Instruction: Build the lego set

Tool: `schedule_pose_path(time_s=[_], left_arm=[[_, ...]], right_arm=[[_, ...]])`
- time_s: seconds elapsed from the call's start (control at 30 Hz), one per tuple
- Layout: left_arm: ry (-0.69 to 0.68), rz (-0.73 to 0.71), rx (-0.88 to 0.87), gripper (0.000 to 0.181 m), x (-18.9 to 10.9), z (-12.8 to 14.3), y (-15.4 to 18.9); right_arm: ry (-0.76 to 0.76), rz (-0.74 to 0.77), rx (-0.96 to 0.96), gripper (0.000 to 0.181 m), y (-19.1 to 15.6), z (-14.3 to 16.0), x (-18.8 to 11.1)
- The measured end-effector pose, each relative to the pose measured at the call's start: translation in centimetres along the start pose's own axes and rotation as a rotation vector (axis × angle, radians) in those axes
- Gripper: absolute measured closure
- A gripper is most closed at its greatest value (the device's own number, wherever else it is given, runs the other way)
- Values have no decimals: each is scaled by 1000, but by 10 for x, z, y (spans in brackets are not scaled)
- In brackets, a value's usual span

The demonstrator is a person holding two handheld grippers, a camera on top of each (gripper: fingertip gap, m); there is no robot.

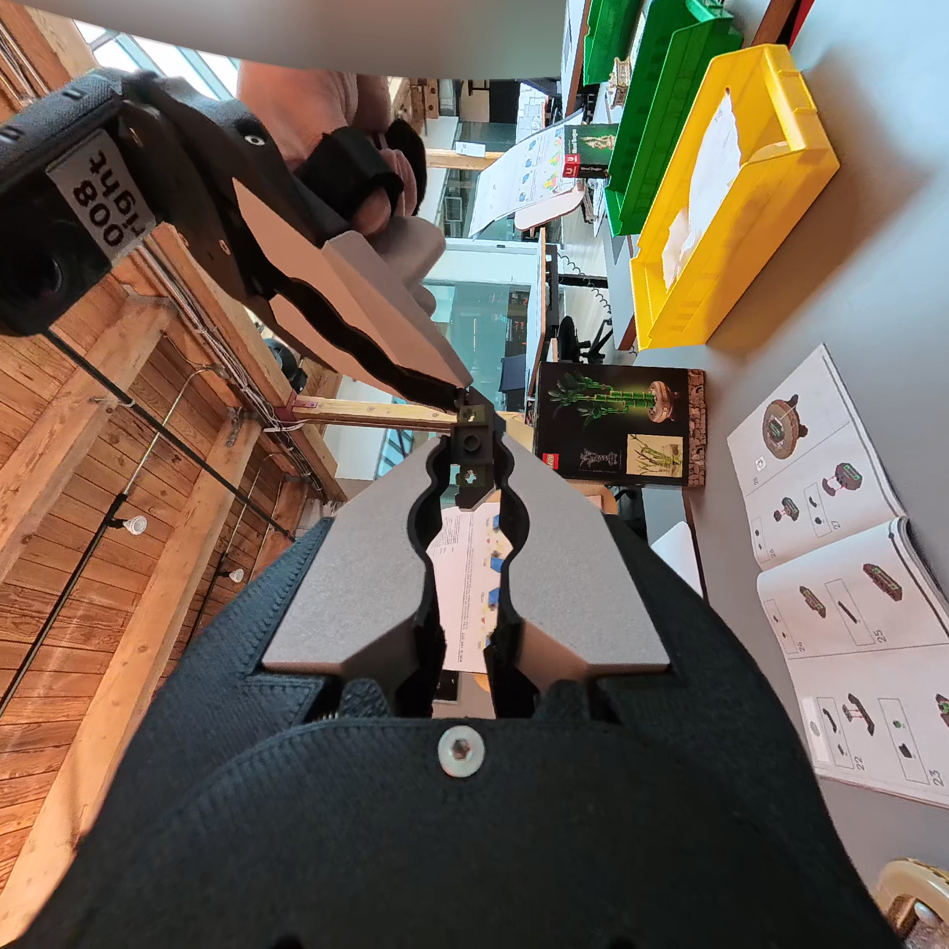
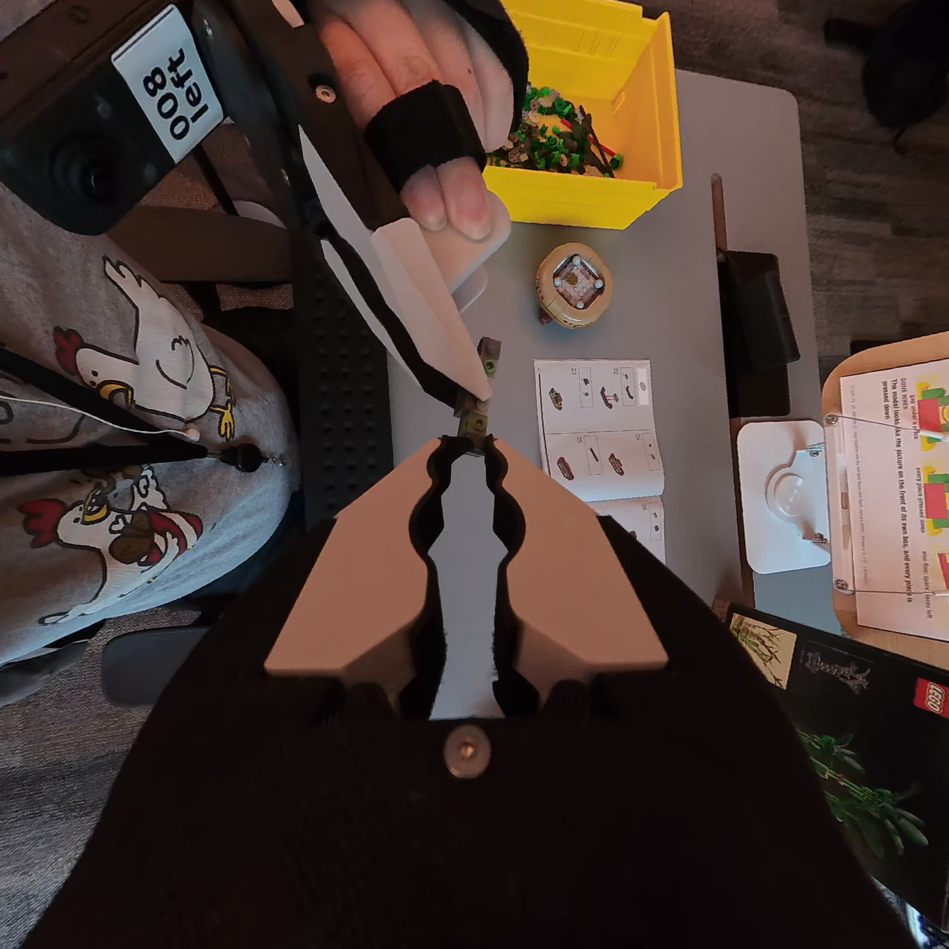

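Note:
A small dark brown and olive lego assembly (image 1: 470, 444) is held in the air between both grippers. My left gripper (image 1: 470, 454) is shut on its middle. My right gripper (image 1: 464, 396) comes in from the upper left and pinches the assembly's top end. In the right wrist view my right gripper (image 2: 467, 442) is shut on the near end of the assembly (image 2: 475, 423), and my left gripper (image 2: 477, 403) grips it just beyond. A brown end with an olive stud (image 2: 489, 354) sticks out past the left gripper.
A tan round lego pot (image 2: 574, 285) stands on the grey table (image 2: 693, 359). A yellow bin (image 2: 575, 205) holds several loose pieces. The open instruction booklet (image 2: 598, 426) and the black lego box (image 1: 616, 426) lie nearby. Green bins (image 1: 662, 102) stand farther off. The tips of both grippers are at nearly the same place.

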State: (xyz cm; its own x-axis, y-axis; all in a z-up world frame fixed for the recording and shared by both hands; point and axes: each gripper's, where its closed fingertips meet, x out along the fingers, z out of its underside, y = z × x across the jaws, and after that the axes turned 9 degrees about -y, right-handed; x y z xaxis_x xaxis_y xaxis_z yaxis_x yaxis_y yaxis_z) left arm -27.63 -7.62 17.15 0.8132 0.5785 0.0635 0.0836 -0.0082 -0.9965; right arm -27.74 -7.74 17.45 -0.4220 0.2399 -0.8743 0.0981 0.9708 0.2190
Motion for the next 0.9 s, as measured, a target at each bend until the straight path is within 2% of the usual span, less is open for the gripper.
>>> schedule_pose_path(time_s=[0.3,0.5,0.8,0.9], left_arm=[[-5,4,7,166,2,-1,3],[-4,8,6,166,2,-1,5],[6,23,-27,166,2,0,5],[10,19,-31,167,1,-2,4]], right_arm=[[29,7,-10,164,-2,3,1],[26,44,-31,167,-1,5,4],[4,167,-107,162,-2,6,9],[7,235,-142,169,1,6,10]])
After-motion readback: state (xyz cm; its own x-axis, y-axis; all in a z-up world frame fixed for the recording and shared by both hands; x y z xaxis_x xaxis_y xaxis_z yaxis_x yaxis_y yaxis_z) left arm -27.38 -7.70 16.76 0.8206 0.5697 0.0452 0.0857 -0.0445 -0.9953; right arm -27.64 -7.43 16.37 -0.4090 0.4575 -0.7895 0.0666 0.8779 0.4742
